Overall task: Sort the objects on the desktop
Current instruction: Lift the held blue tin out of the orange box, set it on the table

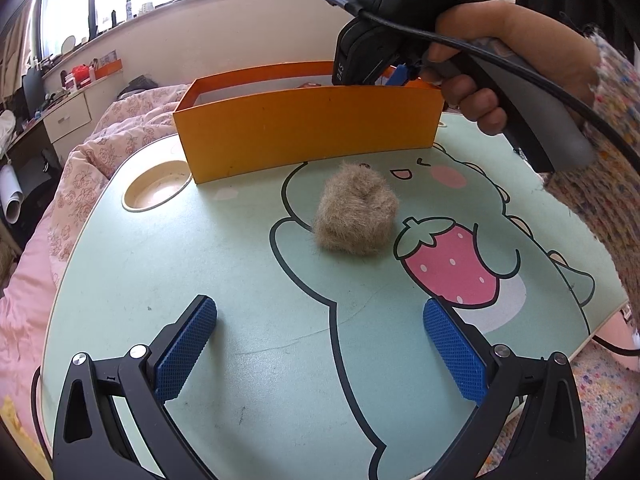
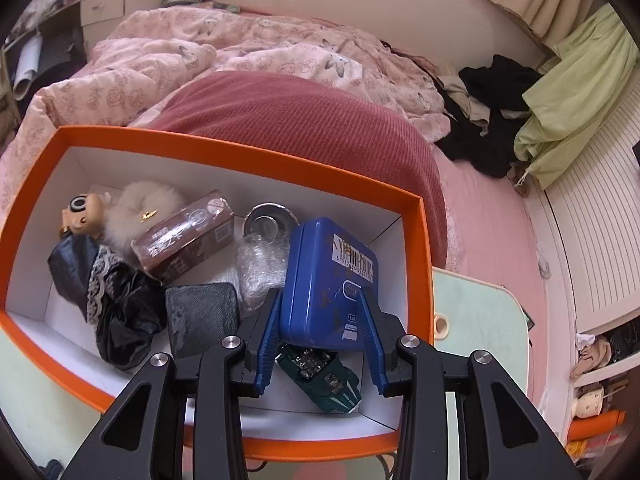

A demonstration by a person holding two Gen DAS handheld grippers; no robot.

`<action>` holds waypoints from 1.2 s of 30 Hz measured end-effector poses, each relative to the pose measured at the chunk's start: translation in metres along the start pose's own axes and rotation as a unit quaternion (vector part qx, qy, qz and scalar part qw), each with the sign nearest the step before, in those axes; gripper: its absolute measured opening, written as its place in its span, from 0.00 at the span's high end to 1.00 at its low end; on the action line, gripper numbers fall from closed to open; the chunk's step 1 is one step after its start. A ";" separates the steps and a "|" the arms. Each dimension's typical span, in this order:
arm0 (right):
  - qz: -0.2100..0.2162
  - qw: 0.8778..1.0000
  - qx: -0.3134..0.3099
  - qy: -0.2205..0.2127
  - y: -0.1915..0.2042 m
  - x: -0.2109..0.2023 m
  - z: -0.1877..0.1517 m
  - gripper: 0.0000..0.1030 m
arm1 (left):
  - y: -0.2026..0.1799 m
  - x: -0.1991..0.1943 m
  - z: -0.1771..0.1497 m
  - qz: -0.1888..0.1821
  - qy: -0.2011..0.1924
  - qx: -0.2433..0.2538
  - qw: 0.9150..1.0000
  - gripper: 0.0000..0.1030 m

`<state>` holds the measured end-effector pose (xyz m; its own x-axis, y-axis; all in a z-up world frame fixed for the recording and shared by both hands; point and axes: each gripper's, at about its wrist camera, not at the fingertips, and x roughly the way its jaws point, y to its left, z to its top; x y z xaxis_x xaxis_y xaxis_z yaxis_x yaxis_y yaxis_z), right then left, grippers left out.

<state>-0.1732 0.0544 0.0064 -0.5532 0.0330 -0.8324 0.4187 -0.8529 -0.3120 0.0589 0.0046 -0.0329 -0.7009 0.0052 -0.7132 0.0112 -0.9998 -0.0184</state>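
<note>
The right gripper (image 2: 322, 312) fingers clench a blue tin (image 2: 328, 280) over the orange box (image 2: 424, 272), while the left gripper (image 1: 320, 344) fingers gape empty before a fur ball (image 1: 356, 212) on the counter (image 1: 240, 260).

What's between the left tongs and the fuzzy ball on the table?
Nothing visible. The left tongs stand open over bare table, and the fuzzy ball lies ahead of them with no object on the stretch between. The orange box stands behind the ball, not in the path.
</note>
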 end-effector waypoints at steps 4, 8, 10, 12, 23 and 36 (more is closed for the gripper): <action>-0.009 1.000 -0.007 -0.003 0.000 -0.003 0.002 0.71 | 0.000 0.000 0.000 0.000 0.000 0.000 1.000 0.00; 0.015 1.000 0.015 -0.014 -0.010 -0.010 0.003 0.76 | 0.000 0.001 0.000 0.000 0.000 -0.001 1.000 0.00; 0.040 0.998 0.038 -0.024 -0.022 -0.017 0.007 0.82 | -0.001 0.001 -0.001 0.000 0.000 0.000 1.000 0.00; 0.096 0.992 0.077 -0.024 -0.042 -0.022 0.009 0.82 | -0.001 0.001 -0.001 0.001 0.000 -0.001 1.000 0.00; 0.155 0.981 0.120 -0.007 -0.066 -0.007 0.006 0.81 | 0.000 0.001 -0.002 0.001 0.000 -0.001 1.000 0.00; 0.225 0.950 0.132 -0.170 -0.083 -0.115 -0.045 0.82 | 0.001 0.001 -0.004 0.001 -0.001 -0.002 1.000 0.00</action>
<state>-0.1117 0.1448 0.1069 -0.5801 -0.4979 -0.6446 0.4978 -0.8431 0.2032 0.0612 0.0041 -0.0363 -0.7026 0.0028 -0.7116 0.0157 -0.9997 -0.0195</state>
